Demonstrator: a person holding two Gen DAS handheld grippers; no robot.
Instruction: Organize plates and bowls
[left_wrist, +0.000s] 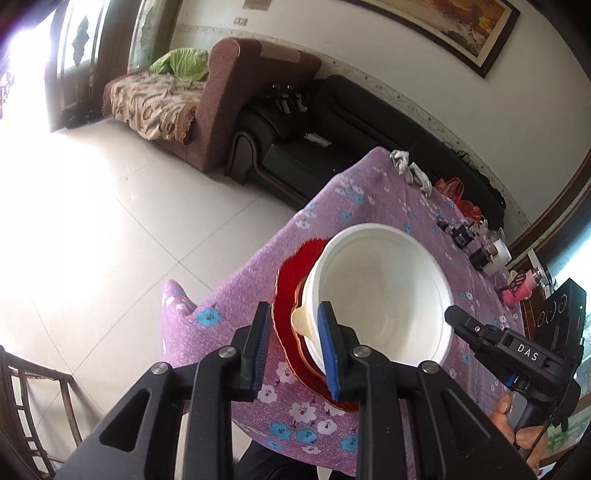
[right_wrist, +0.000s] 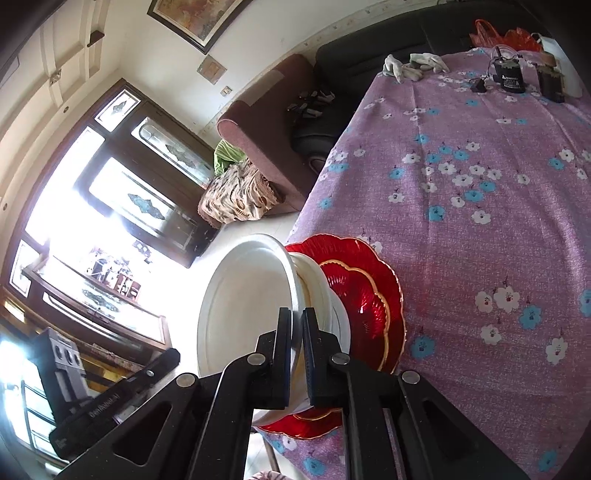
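A white bowl (left_wrist: 384, 295) sits on top of a stack of cream dishes (left_wrist: 301, 319) and red scalloped plates (left_wrist: 291, 295) near the edge of the purple flowered table (left_wrist: 369, 195). My left gripper (left_wrist: 293, 350) is open beside the bowl's rim, one blue pad against the bowl's near side. My right gripper (right_wrist: 297, 332) is shut on the white bowl's rim (right_wrist: 251, 306); the red plates (right_wrist: 365, 280) lie under it. The right gripper also shows in the left wrist view (left_wrist: 454, 315) at the bowl's right rim.
Gloves (right_wrist: 413, 66), black devices (right_wrist: 511, 77) and a red bag (right_wrist: 506, 35) lie at the table's far end. A pink item (left_wrist: 517, 291) sits at the right edge. Sofas (left_wrist: 207, 99) stand beyond; tiled floor (left_wrist: 92, 192) lies left of the table.
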